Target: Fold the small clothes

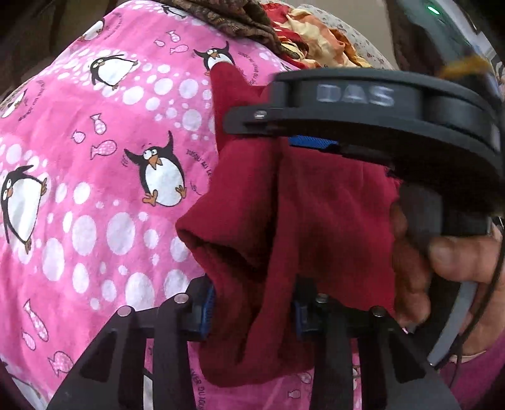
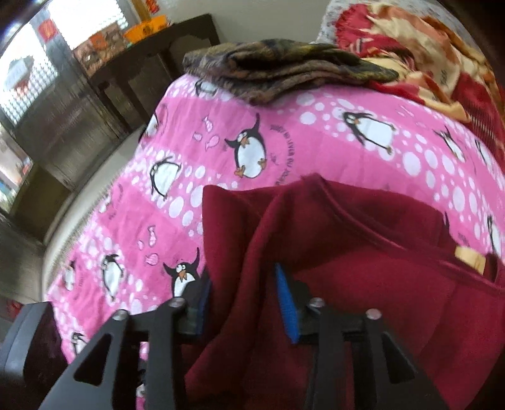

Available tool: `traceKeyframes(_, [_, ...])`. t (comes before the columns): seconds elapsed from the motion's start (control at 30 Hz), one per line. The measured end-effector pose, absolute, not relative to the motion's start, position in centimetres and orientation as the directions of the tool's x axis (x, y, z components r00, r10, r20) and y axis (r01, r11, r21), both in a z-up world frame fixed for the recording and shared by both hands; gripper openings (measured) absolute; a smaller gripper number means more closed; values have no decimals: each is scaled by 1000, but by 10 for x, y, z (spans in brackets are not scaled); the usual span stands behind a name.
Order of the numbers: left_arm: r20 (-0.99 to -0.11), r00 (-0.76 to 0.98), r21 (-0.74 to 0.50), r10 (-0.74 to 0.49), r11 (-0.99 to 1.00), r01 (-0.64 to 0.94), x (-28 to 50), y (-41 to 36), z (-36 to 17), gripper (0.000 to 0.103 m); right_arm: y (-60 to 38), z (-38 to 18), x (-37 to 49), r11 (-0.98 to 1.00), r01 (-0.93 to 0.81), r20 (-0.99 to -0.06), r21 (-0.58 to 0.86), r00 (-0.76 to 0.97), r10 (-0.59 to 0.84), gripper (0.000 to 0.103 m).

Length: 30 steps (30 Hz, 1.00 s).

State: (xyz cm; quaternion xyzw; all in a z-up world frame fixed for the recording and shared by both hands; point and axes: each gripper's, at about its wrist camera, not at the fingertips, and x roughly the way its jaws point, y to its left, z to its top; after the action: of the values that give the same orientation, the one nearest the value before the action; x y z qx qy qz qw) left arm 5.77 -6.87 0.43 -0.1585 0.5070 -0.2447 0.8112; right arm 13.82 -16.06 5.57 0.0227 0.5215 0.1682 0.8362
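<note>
Pink penguin bed below. Soft, floppy red cloth, light. Left gripper and right gripper both clamped on cloth. Best held by corners.

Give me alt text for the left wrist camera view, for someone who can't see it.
The left gripper pinches a dark red garment, and the right gripper clamps the same cloth from the right. Beneath lies a pink penguin-print blanket, with more fabrics piled at its far end.
</note>
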Motion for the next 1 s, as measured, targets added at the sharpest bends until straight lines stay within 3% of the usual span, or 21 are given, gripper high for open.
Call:
traceKeyframes(0.13, [-744,373,-506,-554,832,226,55,-69,3,14,-144,45,149,962,-244,-890,124,402,217,72])
traceKeyframes(0.27, [-740,371,-528,-561,826,195,57,-67,-2,12,-132,37,153,965,-258,-895,45,419,154,77])
traceKeyframes(0.3, [-741,371,-527,-560,827,196,56,-68,-1,10,-131,37,151,963,-267,-893,26,428,142,70])
traceKeyframes(0.33, [-739,371,-526,-562,826,203,52,-66,2,1,-134,38,148,965,-263,-887,10,444,131,53])
traceKeyframes(0.37, [-731,376,-526,-569,822,219,47,-65,7,0,-137,40,146,965,-261,-882,11,453,133,44])
traceKeyframes(0.4, [-724,385,-521,-572,820,237,43,-67,13,0,-144,44,142,964,-263,-877,43,453,162,28])
traceKeyframes(0.43, [-715,393,-514,-578,816,265,38,-71,24,0,-156,50,138,958,-261,-867,115,445,225,18])
traceKeyframes(0.57, [-667,394,-519,-632,774,362,17,-95,63,0,-207,87,113,923,-226,-780,313,493,385,18])
traceKeyframes(0.67, [-644,383,-497,-663,742,449,1,-126,92,0,-245,113,93,901,-209,-725,381,537,431,17])
traceKeyframes(0.8, [-631,339,-485,-697,696,529,-7,-173,113,0,-306,146,59,890,-179,-669,419,602,436,17])
traceKeyframes(1.0, [-643,260,-456,-720,633,625,-21,-259,118,0,-403,159,13,908,-55,-656,416,674,341,16])
